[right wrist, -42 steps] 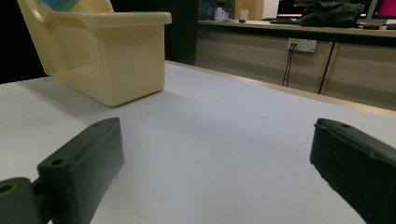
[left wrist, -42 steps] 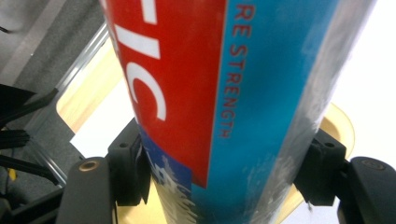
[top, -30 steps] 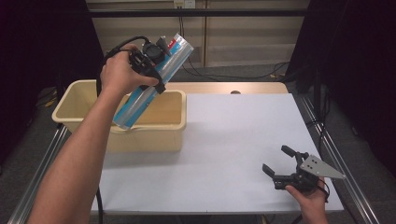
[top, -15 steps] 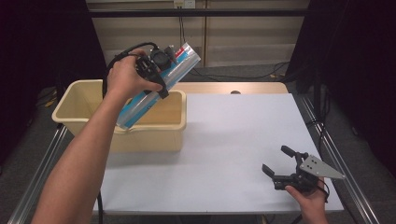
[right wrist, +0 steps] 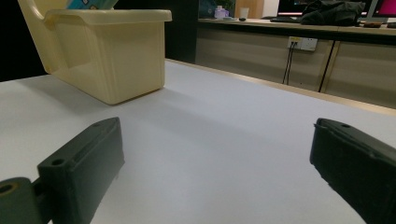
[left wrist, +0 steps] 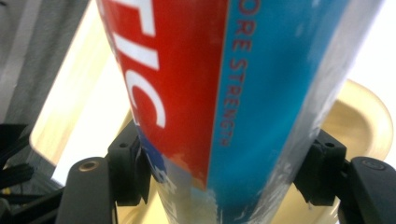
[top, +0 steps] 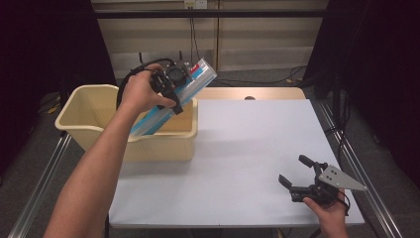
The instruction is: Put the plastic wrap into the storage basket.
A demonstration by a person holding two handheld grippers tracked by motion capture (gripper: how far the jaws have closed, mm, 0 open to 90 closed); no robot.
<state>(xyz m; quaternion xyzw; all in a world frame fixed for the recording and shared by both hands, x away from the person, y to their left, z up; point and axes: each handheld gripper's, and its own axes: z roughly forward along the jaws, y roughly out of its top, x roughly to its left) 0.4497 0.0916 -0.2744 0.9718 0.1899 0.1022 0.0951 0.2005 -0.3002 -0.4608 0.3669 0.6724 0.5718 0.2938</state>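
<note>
Now | left gripper (top: 171, 91): clamped on blue-red box (top: 173, 99), tilted, lower end inside bin (top: 94, 130) | right gripper (top: 297, 176): jaws apart, holding nothing, low over table (top: 247, 139)

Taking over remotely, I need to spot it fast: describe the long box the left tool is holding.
Find the cream plastic bin at the white table's left end. Slanting into it, clamped in the left tool, is the long box: blue with a red panel and white lettering.
</note>
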